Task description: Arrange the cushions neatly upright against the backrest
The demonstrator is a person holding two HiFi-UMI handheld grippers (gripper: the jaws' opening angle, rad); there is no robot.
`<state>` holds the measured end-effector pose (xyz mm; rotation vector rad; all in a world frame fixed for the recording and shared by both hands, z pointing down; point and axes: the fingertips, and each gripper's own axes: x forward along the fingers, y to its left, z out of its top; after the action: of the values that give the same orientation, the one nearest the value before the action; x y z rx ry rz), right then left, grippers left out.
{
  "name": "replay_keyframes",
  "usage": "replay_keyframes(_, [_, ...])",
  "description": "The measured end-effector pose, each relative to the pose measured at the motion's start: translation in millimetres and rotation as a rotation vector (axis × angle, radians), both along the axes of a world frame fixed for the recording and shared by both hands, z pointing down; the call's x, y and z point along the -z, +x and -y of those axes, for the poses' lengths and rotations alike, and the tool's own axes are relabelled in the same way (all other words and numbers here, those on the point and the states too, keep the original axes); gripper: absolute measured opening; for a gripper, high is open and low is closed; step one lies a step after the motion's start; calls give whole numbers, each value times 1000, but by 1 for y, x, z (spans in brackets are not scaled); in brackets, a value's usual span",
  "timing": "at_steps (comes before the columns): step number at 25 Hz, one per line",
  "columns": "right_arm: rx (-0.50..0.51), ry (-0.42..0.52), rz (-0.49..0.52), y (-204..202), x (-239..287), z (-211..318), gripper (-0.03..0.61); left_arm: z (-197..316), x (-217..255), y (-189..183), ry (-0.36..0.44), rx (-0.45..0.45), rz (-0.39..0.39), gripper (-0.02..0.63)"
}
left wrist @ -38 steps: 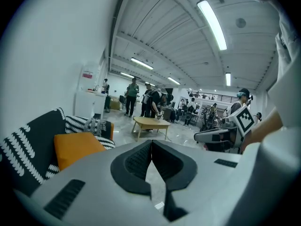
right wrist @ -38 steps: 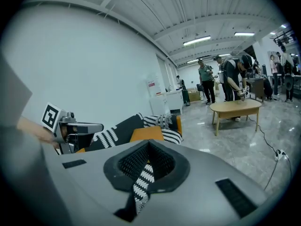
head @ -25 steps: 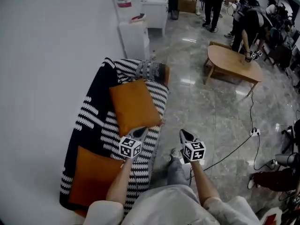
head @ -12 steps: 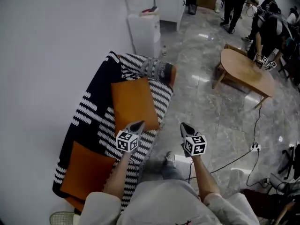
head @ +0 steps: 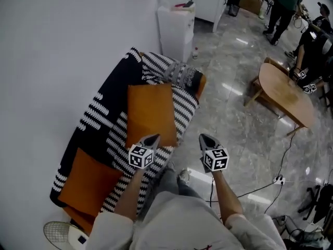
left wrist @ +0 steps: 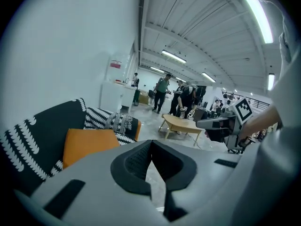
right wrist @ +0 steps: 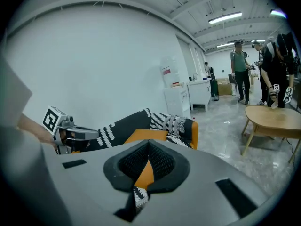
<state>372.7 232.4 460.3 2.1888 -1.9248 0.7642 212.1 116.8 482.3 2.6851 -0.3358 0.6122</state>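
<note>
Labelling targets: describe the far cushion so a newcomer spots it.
Along the white wall stands a sofa under a black-and-white throw. Of its two orange fabric cushions, the far cushion lies mid-seat beyond the left tool; the near cushion sits by the person's arm.

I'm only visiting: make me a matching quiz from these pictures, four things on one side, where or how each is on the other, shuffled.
1 farther orange cushion
2 wooden table
3 left gripper
4 white cabinet

A on the open floor, right of the sofa
B by the wall beyond the sofa's far end
C lying on the sofa seat
D shut, empty

Pairs: 1-C, 2-A, 3-D, 4-B
</note>
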Motion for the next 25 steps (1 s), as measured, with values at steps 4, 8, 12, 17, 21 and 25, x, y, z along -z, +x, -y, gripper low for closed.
replay_keyframes(4, [38, -18, 16, -2, -13, 32, 28, 25, -16, -4, -24, 35, 19, 31])
replay_keyframes(8, [61, -39, 18, 3, -25, 69, 28, 58, -30, 0, -43, 53, 23, 31])
replay_keyframes(12, [80, -65, 26, 3, -37, 106, 28, 92, -42, 1, -61, 65, 36, 31])
replay_keyframes(17, [99, -105, 50, -1, -56, 145, 28, 127, -59, -3, -92, 89, 53, 31])
replay_keyframes(21, [112, -139, 67, -2, -80, 170, 28, 158, -81, -8, -119, 120, 62, 31])
replay_keyframes(25, [132, -195, 92, -4, -104, 178, 28, 170, -103, -22, -160, 165, 91, 31])
